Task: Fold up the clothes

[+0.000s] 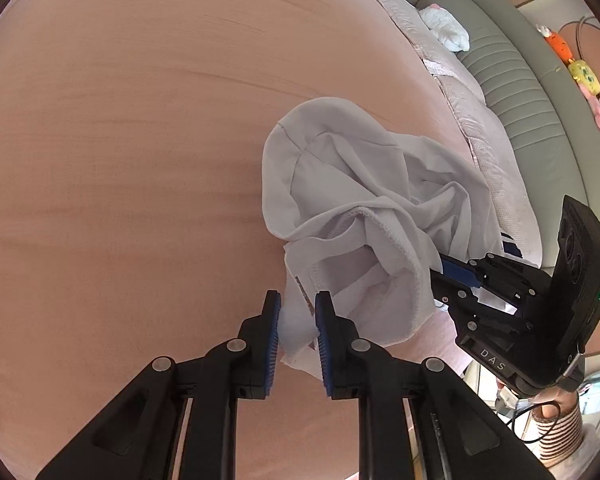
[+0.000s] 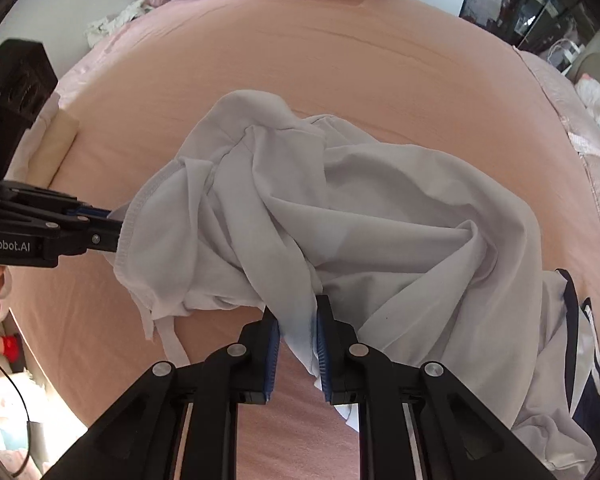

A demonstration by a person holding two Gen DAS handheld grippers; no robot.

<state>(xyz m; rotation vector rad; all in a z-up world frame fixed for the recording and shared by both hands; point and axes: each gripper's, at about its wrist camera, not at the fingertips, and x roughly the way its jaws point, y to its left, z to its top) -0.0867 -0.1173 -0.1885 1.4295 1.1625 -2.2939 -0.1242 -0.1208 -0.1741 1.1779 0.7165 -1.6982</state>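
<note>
Pinching separate folds of one white garment (image 2: 380, 216), the left gripper (image 1: 297, 320) and right gripper (image 2: 298, 322) each hold thin cloth between blue ribbed fingers (image 2: 274, 344), apparently so the crumpled piece can be drawn apart and spread for folding. Its fabric is light, soft and creased, with a stitched hem (image 1: 384, 228) and navy trim (image 2: 596, 380) at one side. It lies bunched on the smooth pink bed (image 1: 120, 120).

Each tool (image 1: 297, 330) is black with blue ribbed pads (image 2: 323, 354), silver pivot screws, and what looks like "DAS" lettering.
</note>
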